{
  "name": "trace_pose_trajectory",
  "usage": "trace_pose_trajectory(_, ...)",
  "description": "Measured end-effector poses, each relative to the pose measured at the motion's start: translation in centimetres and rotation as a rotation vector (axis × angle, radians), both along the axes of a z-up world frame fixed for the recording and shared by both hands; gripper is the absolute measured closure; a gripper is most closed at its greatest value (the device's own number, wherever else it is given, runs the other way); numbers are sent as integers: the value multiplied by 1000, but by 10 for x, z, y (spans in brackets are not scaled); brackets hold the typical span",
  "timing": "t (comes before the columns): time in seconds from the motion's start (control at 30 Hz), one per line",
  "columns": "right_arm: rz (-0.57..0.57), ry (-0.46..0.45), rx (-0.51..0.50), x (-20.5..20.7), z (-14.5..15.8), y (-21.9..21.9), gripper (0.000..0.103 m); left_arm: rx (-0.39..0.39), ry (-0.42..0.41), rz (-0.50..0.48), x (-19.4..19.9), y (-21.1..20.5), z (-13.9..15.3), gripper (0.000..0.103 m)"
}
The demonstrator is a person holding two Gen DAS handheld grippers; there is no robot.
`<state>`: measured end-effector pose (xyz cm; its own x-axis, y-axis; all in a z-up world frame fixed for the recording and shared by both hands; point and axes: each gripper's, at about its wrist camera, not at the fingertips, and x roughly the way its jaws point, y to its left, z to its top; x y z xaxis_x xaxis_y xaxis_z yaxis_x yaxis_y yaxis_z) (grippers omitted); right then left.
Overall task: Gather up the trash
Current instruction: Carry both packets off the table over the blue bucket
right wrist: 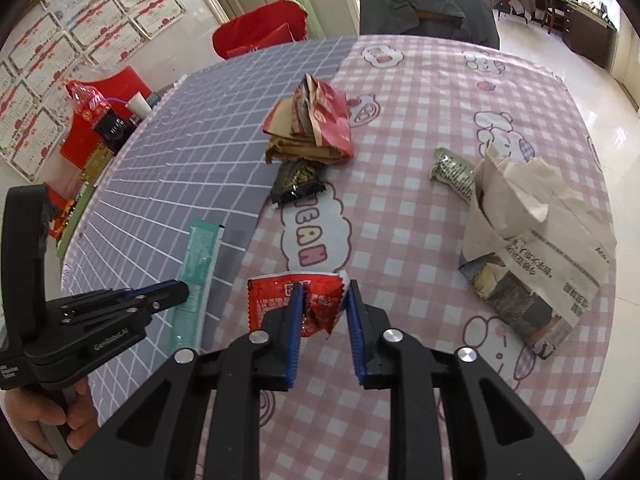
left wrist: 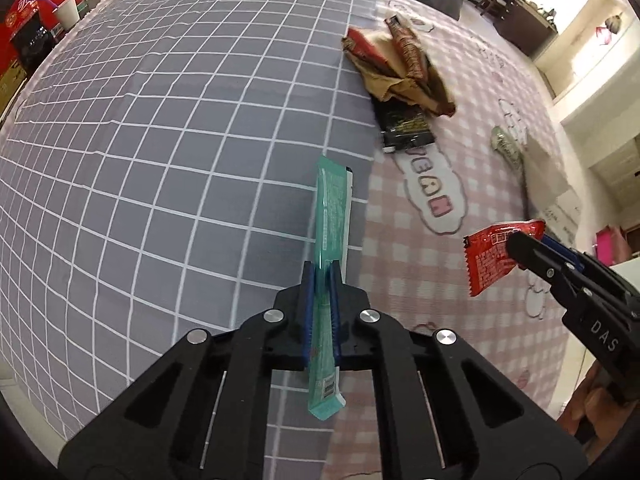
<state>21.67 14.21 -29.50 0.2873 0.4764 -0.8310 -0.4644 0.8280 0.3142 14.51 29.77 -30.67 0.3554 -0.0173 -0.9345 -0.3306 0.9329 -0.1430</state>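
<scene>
Left gripper (left wrist: 321,276) is clamped on a long teal wrapper (left wrist: 330,216), pads pressing its lower half, over the grey grid cloth of the desk (left wrist: 160,160). Right gripper (right wrist: 323,292) is pinched on a crumpled red wrapper (right wrist: 280,296) above the pink checked cloth. Remaining on the desk: a red-brown packet heap (right wrist: 312,128), a black sachet (right wrist: 298,184), a green wrapper (right wrist: 450,170) (partly hidden) and folded newspaper (right wrist: 532,248).

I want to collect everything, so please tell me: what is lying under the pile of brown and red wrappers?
A black wrapper with gold print lies partly under the pile of brown and red wrappers; only its near end shows. Anything else beneath the pile is covered.
</scene>
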Motion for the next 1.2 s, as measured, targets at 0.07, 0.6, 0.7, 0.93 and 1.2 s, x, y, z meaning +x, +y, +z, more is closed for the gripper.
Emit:
trace_pose_trajectory(0.07,-4,-9,16,-2,7,-7,82,-20,-18,4,-7,-7,8,96)
trace_pose_trajectory(0.6,-188,-73,129,-2,58,-141,82,-24,-169,-173,23,-142,82,96)
trace_pose_trajectory(0.7,-241,-78,143,-3,65,-179,82,-27,-181,-219,30,-176,89,96)
trace_pose_trajectory(0.93,-368,-96,143,-5,75,-269,82,-45,-193,-337,46,-267,96,96)
trace_pose_trajectory(1.2,-502,-110,122,-10,76,-363,82,-75,-198,-485,69,-380,97,96)
